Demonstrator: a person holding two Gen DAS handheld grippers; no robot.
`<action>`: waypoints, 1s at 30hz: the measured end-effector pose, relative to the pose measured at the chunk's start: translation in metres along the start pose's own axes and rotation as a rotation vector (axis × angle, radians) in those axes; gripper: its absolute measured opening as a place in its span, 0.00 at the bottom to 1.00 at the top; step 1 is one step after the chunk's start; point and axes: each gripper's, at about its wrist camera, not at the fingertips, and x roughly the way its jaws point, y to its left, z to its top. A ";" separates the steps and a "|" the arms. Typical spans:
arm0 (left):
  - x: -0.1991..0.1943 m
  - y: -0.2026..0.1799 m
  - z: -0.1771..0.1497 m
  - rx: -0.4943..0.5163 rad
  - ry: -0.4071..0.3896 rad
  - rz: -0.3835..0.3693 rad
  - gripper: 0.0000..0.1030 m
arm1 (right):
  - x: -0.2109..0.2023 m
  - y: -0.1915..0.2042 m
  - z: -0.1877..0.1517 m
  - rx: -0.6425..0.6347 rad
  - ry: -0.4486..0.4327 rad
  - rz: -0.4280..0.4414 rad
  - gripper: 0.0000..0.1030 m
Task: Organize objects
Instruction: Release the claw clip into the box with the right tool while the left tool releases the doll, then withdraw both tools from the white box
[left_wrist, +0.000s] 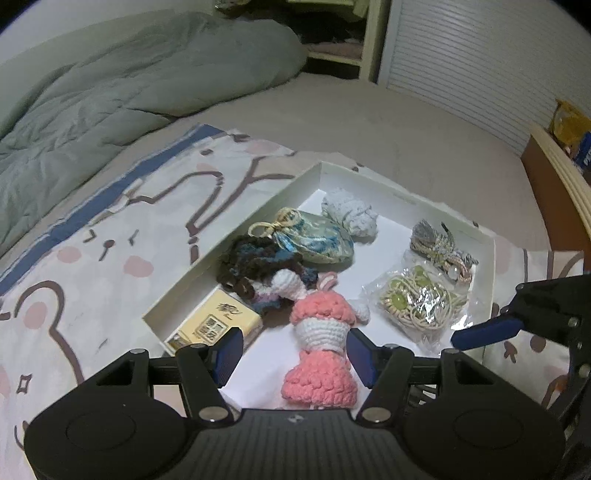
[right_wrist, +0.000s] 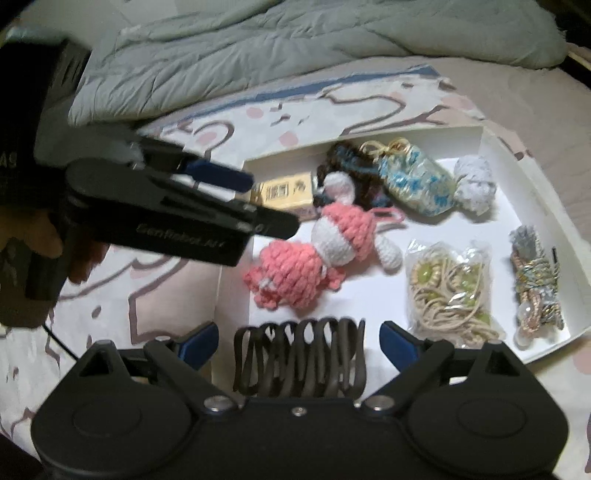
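Presently, the left hand-held gripper (left_wrist: 293, 352) stands spread, its blue pads either side of the pink doll (left_wrist: 320, 345) but apart from it; the doll lies at the near edge of the white box (left_wrist: 229, 240) on the bed. The right hand-held gripper (right_wrist: 298, 341) is likewise spread, a dark claw clip (right_wrist: 301, 360) lying between its fingers at the box's near side, seemingly ungripped. Further in lie a yellow pack (left_wrist: 216, 326), a dark scrunchie (left_wrist: 258, 264), a blue pouch (left_wrist: 317, 240), a white ball (left_wrist: 349, 214), bagged hair ties (left_wrist: 421, 301) and a tassel charm (left_wrist: 441, 245).

Judged step: settling doll and clip in the box. To do it well, close on the doll's firm waist, not the loose skirt; yarn yields, so squeeze gently; keep the two grippers apart, for they work near one another; place each item in bare floor, clear of the bag.
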 end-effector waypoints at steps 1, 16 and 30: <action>-0.004 0.000 -0.001 -0.005 -0.008 0.010 0.61 | -0.004 -0.002 0.001 0.012 -0.011 0.003 0.92; -0.109 0.000 -0.020 -0.138 -0.131 0.134 0.61 | -0.082 -0.001 0.014 0.015 -0.238 -0.030 0.92; -0.184 -0.029 -0.049 -0.265 -0.246 0.223 0.94 | -0.145 0.001 -0.017 0.035 -0.366 -0.125 0.98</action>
